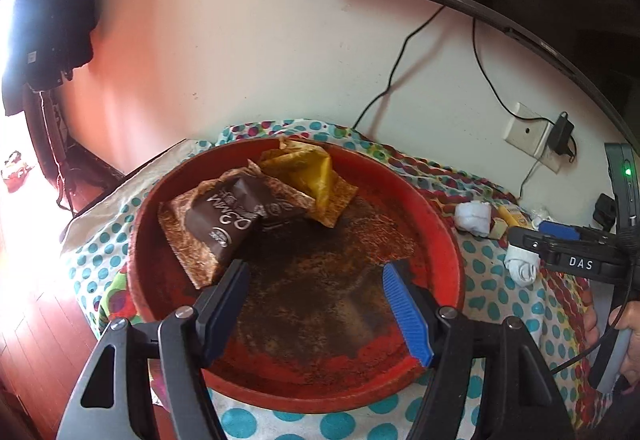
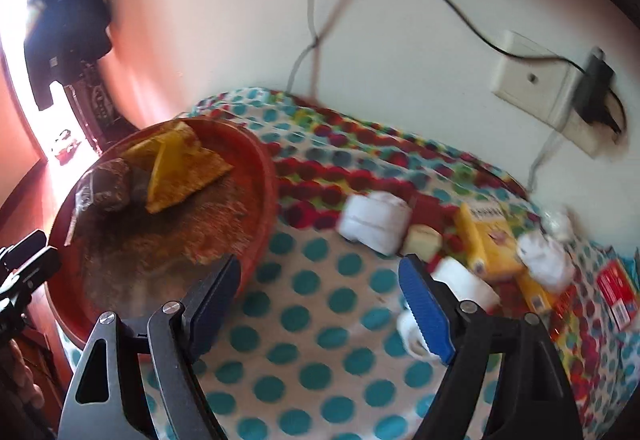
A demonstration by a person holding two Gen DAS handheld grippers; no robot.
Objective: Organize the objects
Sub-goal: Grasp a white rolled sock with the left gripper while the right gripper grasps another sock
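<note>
A round red tray lies on a dotted cloth, with a brown wrapped snack and a yellow packet at its far side. My left gripper hovers open over the tray's bare middle, nothing between its fingers. In the right wrist view the same red tray sits at the left, and my right gripper stands open and empty above the cloth. White rolled bundles, a yellow box and a red packet lie to its right.
A polka-dot cloth covers the table, which stands against a white wall. A wall socket with a black plug and cables hangs above the back right. The right tool and a hand show at the left view's right edge.
</note>
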